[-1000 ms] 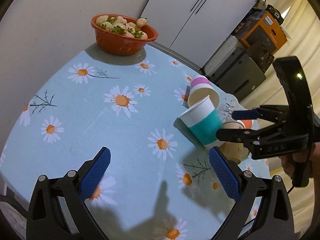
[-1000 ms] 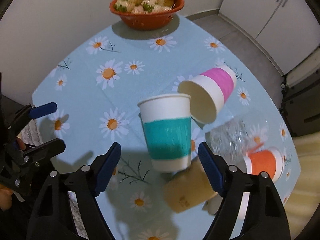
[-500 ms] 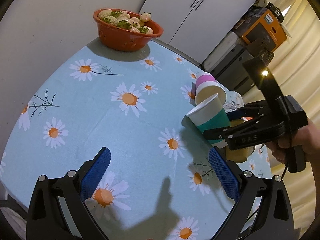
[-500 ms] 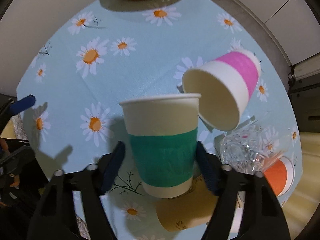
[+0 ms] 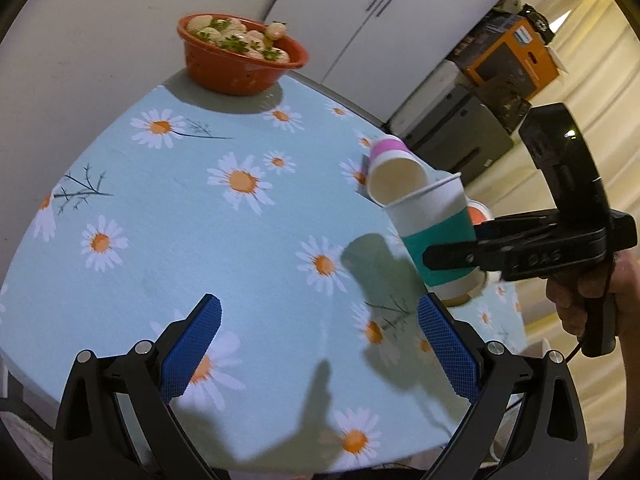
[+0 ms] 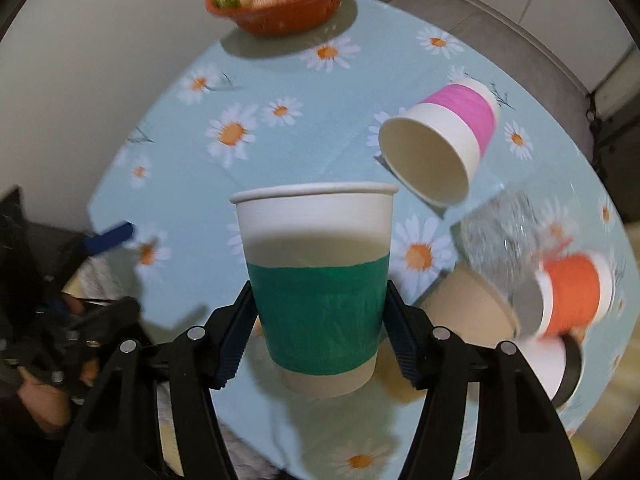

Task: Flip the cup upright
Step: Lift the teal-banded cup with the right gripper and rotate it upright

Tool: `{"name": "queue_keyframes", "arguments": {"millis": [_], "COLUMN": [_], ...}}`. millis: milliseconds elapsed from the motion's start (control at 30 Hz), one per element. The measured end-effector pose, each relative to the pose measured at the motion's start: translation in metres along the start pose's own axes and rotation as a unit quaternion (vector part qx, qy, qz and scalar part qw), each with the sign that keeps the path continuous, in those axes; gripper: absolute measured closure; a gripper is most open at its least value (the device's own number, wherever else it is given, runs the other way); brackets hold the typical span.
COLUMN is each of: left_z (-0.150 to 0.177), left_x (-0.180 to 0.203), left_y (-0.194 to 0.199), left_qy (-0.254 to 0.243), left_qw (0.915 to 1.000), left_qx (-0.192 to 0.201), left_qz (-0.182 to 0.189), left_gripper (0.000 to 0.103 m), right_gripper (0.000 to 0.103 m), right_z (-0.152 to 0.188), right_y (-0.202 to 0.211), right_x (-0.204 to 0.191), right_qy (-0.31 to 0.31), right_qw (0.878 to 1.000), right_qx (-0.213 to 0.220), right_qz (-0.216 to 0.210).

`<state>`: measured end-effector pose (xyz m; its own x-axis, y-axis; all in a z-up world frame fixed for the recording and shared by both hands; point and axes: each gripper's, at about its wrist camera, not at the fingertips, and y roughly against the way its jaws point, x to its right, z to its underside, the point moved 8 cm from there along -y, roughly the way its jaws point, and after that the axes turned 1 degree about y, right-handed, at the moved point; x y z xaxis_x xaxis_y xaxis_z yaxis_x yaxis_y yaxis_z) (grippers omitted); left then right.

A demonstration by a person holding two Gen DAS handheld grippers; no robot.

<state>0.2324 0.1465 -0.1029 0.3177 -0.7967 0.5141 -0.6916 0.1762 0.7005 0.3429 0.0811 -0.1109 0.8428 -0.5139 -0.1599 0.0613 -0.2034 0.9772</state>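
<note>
Blue daisy tablecloth (image 5: 168, 216), white cabinets (image 5: 360, 16)

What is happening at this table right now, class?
A person works with two hand-held grippers. The right hand-held gripper is shut on the green-banded paper cup, held rim-up. The left hand-held gripper is open with nothing between its fingers. A pink-banded cup lies on its side on the daisy tablecloth, and a red bowl sits at the far edge.

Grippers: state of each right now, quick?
Left gripper: open, holding nothing, above the tablecloth.
Right gripper: closed on the green-banded cup, rim up.
</note>
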Motion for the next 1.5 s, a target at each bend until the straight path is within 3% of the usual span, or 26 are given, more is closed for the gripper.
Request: {"name": "queue_keyframes", "arguments": {"millis": [267, 400, 533, 700, 800, 1033, 1500], "left_z": [0.013, 0.022, 0.032, 0.050, 0.059, 0.075, 0.090], "left_x": [0.021, 0.038, 0.048, 0.054, 0.057, 0.073, 0.088], "left_y": [0.020, 0.032, 0.039, 0.040, 0.037, 0.026, 0.009], "left_qy": [-0.011, -0.024, -0.042, -0.046, -0.055, -0.077, -0.091], "left_qw": [0.9995, 0.9985, 0.9980, 0.9976, 0.9974, 0.9952, 0.9928], "left_qx": [0.002, -0.001, -0.007, -0.023, -0.031, -0.053, -0.076], "left_qz": [0.028, 0.049, 0.046, 0.047, 0.035, 0.028, 0.012], "left_gripper": [0.008, 0.008, 0.008, 0.008, 0.008, 0.008, 0.008], "right_gripper": [0.041, 0.041, 0.041, 0.041, 0.041, 0.041, 0.041], "right_z": [0.046, 0.073, 0.103, 0.135, 0.150, 0.177, 0.184], "right_y": [0.060, 0.074, 0.073, 0.052, 0.044, 0.012, 0.001], "right_x": [-0.018, -0.022, -0.018, -0.008, -0.003, 0.005, 0.011], "right_qy": [-0.084, -0.139, -0.204, -0.271, -0.282, -0.311, -0.336], "right_qw": [0.991, 0.979, 0.961, 0.944, 0.943, 0.938, 0.924], "right_qx": [0.089, 0.121, 0.143, 0.137, 0.134, 0.101, 0.107], "right_qz": [-0.056, -0.090, -0.123, -0.132, -0.113, -0.114, -0.149]}}
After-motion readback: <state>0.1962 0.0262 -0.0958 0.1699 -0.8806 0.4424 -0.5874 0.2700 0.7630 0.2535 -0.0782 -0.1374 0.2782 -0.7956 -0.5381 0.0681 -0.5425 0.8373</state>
